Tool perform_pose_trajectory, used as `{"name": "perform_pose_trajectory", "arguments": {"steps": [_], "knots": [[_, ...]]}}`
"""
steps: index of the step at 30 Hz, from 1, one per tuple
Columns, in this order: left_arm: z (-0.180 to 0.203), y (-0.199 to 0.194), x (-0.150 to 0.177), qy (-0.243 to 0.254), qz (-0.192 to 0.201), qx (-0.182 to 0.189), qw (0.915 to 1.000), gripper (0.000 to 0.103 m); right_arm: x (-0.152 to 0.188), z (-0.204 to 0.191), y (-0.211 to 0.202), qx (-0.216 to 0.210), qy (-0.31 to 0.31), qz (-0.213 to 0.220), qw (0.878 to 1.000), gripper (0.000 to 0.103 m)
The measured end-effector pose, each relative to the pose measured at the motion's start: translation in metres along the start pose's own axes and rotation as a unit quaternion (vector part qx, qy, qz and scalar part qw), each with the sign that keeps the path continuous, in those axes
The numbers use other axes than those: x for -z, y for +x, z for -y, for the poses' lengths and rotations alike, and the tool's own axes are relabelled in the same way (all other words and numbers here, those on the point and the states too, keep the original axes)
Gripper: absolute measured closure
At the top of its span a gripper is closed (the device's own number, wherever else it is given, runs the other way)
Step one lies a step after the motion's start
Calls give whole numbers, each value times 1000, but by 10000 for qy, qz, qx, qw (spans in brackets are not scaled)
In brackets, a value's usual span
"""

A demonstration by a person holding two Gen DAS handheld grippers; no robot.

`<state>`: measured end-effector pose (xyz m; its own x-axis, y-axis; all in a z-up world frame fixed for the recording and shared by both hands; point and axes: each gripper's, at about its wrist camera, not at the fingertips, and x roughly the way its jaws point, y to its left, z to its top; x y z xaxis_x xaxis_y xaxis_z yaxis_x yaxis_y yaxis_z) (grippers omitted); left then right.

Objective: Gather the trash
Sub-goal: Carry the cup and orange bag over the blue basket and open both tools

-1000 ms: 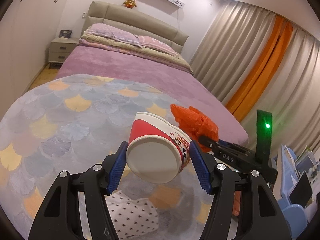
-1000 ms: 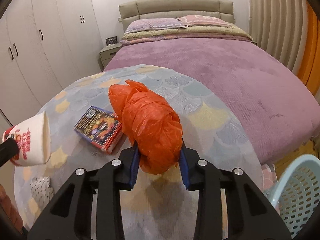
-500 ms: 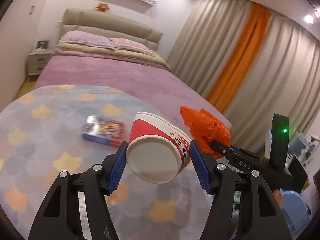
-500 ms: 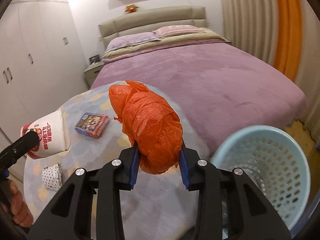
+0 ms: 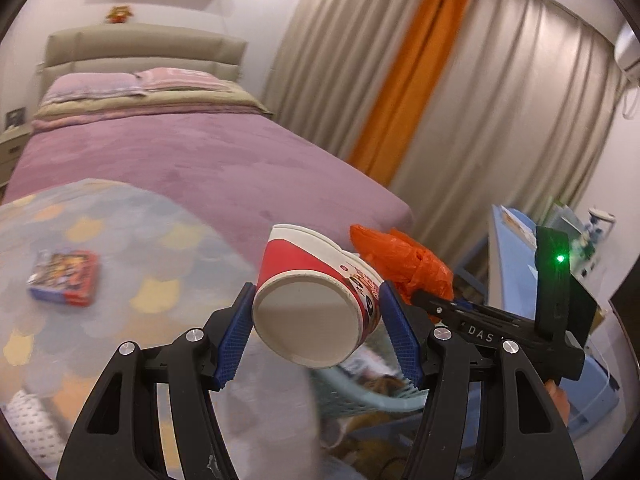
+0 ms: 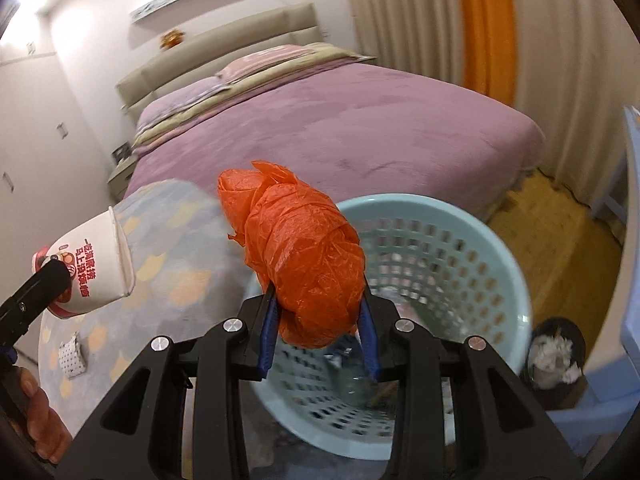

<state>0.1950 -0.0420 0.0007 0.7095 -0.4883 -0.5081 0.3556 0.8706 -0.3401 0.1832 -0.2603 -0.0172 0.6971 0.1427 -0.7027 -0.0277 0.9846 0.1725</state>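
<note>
My left gripper (image 5: 316,334) is shut on a red and white paper cup (image 5: 316,300), its base toward the camera. The cup also shows at the left of the right wrist view (image 6: 94,268). My right gripper (image 6: 318,336) is shut on a crumpled orange plastic bag (image 6: 304,264) and holds it over the near rim of a light blue perforated basket (image 6: 460,240). The bag also shows in the left wrist view (image 5: 404,260), right of the cup. The basket lies partly hidden below my left gripper (image 5: 360,400).
A round scale-patterned table (image 5: 120,280) holds a red and blue box (image 5: 66,278) and a dotted white cloth (image 6: 72,354). A purple bed (image 6: 340,120) stands behind. A small dark bin (image 6: 556,352) with white waste sits right of the basket, beside blue furniture (image 5: 512,248).
Both grippers have swung right, away from the table, still holding the cup and the bag. The blue basket now lies right under the orange bag.
</note>
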Motion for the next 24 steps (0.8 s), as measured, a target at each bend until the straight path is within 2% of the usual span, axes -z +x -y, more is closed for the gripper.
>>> {"name": "perform_pose_trajectory", "arguments": {"steps": [7, 12, 17, 19, 24], "knots": [[34, 35, -3, 366, -262, 292, 9986, 43, 2, 40, -1, 353, 357, -51, 9987, 71], [49, 52, -2, 495, -416, 295, 9975, 43, 6, 61, 6, 473, 464, -233, 9975, 69], [55, 65, 0, 504, -491, 298, 9971, 43, 11, 76, 9, 499, 595, -286, 9966, 62], [57, 70, -1, 503, -509, 308, 9970, 42, 14, 82, 7, 479, 690, -269, 9961, 54], [68, 81, 1, 512, -554, 325, 9966, 42, 17, 93, -2, 489, 775, -170, 9956, 52]]}}
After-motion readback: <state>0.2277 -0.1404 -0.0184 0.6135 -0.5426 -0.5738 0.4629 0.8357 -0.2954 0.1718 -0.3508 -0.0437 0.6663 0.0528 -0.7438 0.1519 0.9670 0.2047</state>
